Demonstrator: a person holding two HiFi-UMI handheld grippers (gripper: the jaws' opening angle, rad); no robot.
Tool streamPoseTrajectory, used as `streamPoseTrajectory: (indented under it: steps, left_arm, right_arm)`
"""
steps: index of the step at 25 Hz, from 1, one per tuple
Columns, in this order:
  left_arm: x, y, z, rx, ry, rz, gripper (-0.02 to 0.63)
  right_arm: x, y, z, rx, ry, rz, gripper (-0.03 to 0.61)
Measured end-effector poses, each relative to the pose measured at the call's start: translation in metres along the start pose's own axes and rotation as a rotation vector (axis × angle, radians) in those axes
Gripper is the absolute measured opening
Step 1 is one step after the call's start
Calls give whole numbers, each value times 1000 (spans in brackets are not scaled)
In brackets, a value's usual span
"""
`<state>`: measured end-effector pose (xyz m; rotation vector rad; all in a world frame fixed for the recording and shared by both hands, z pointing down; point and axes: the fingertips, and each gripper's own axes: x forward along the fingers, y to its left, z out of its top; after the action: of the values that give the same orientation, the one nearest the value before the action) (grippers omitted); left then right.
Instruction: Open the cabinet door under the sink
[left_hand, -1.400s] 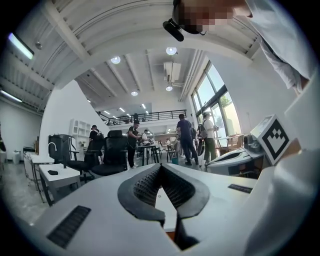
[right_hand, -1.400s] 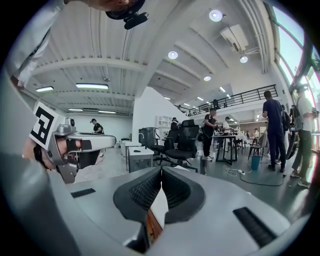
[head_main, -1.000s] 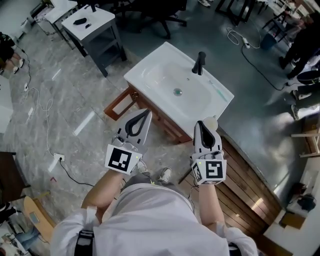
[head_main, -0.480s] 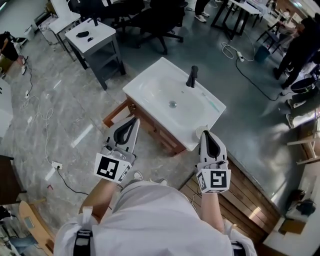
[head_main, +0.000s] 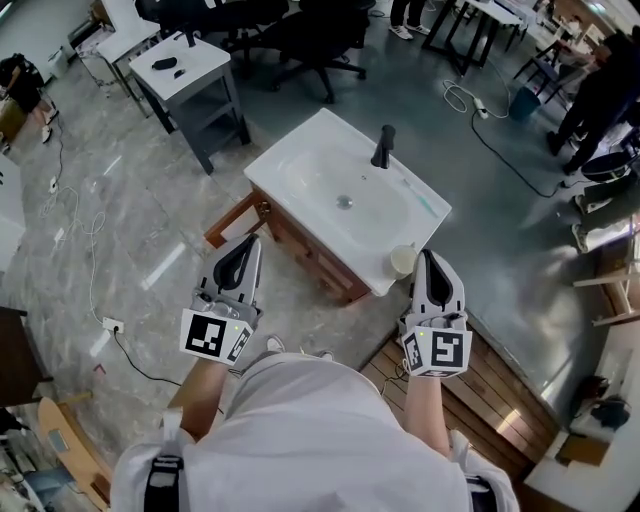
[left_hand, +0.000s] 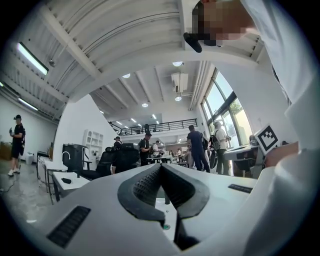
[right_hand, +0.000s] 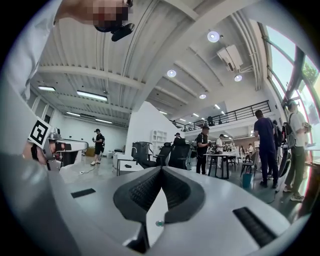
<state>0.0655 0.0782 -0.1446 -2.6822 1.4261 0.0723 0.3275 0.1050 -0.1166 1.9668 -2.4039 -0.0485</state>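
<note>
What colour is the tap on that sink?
The tap is black, standing out against the white sink. The head view shows it best.

grey floor (head_main: 150, 200): sink cabinet (head_main: 305, 252), side table (head_main: 190, 62), socket block (head_main: 112, 325)

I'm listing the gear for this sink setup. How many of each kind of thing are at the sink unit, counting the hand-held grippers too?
Hand-held grippers: 2 (left hand-held gripper, right hand-held gripper)
Sink: 1
Faucet: 1
Cup: 1
Wooden cabinet: 1
Total: 6
</note>
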Motion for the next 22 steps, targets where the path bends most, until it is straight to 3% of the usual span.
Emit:
streamPoseTrajectory:
  steps: [7, 22]
  left_arm:
    - [7, -3, -3, -14, 10, -22, 16]
    - [2, 8, 3, -23, -12, -10, 17]
  right_arm:
    - [4, 15, -2, -10, 16, 44, 32]
    - [3, 14, 2, 0, -14, -6, 32]
